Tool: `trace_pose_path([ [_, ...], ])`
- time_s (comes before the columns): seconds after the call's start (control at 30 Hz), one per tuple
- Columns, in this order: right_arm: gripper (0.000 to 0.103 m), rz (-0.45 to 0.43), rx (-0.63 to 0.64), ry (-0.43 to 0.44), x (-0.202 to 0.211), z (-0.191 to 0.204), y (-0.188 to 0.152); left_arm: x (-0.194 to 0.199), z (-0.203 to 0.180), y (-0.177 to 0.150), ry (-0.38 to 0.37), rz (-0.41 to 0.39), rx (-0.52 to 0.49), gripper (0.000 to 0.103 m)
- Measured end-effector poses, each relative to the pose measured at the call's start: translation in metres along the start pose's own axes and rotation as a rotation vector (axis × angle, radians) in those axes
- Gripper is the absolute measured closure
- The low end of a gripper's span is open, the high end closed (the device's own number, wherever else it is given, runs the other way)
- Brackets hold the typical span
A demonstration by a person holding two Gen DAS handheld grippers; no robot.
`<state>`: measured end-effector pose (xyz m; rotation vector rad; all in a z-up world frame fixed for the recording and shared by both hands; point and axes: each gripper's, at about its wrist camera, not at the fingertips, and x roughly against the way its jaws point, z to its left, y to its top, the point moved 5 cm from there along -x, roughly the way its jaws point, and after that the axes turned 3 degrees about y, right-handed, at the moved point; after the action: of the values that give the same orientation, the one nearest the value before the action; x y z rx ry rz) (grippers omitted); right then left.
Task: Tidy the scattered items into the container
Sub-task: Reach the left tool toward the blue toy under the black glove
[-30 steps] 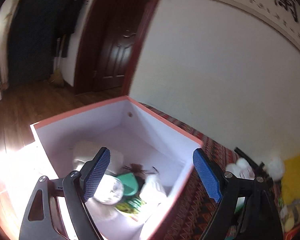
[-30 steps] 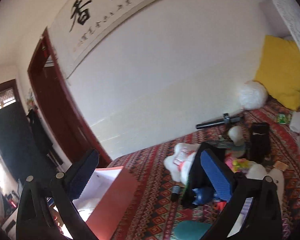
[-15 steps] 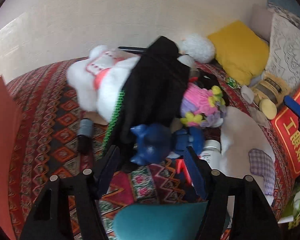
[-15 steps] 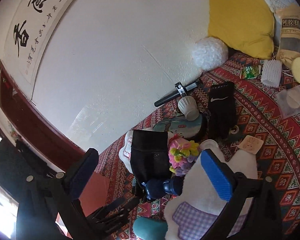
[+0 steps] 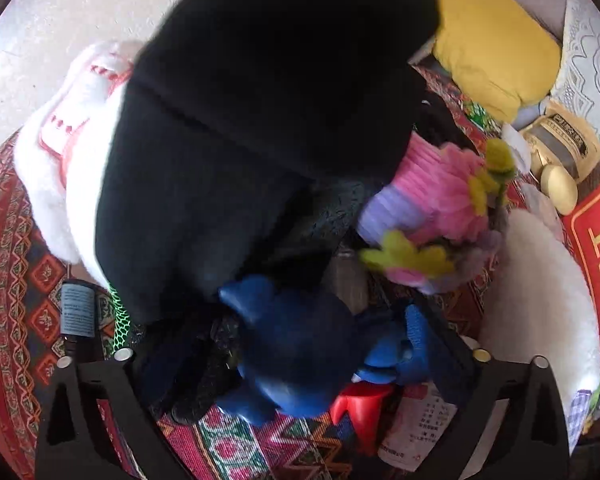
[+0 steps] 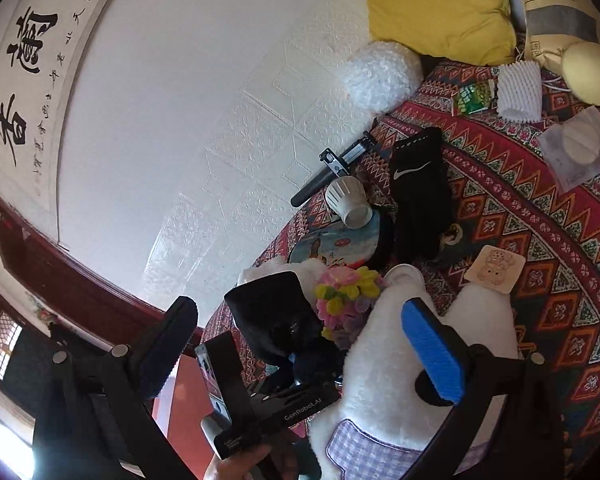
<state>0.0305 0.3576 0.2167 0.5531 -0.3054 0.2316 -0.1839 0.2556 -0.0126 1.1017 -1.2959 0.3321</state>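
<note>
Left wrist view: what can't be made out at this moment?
- Left gripper: left fingertip buried under the black cloth; grip on the blue toy unclear.
- Blue toy: motion-blurred, shape unreadable.
- White bottle: label too small, partly behind the right finger.
- Container: only a red sliver in the right wrist view.

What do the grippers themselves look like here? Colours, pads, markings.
Both are black skeletal frames with silver rivets. The right gripper has flat blue ribbed pads. The left gripper is black too, with a blue textured pad; from the right wrist view its body reads "GenRobot.AI" in white. A bare hand grips it; no sleeve or cables visible.
</note>
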Motion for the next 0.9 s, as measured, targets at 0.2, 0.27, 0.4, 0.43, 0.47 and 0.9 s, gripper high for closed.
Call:
trace_pose_path([
  [0.2,0.001,-0.019,-0.005,-0.005,0.007,-0.002,0.004,0.033,0.001,-0.029,0.009,0.019,0.036,0.038],
  [0.27,0.001,-0.026,-0.010,-0.005,0.010,-0.003,0.005,0.053,0.019,-0.038,-0.042,0.004,0.131,0.052],
  [0.4,0.001,-0.015,0.004,0.022,0.009,0.003,0.004,0.098,0.059,-0.067,-0.102,-0.060,0.282,0.052],
  [0.43,0.001,-0.008,0.017,0.033,0.008,0.008,0.003,0.109,0.070,-0.073,-0.121,-0.075,0.322,0.052],
  [0.47,0.001,0.003,0.036,0.044,0.006,0.013,0.000,0.119,0.081,-0.080,-0.143,-0.090,0.361,0.052],
  [0.9,0.034,0.265,0.342,0.016,-0.069,0.087,-0.092,0.292,0.252,-0.135,-0.134,-0.579,0.746,0.052],
])
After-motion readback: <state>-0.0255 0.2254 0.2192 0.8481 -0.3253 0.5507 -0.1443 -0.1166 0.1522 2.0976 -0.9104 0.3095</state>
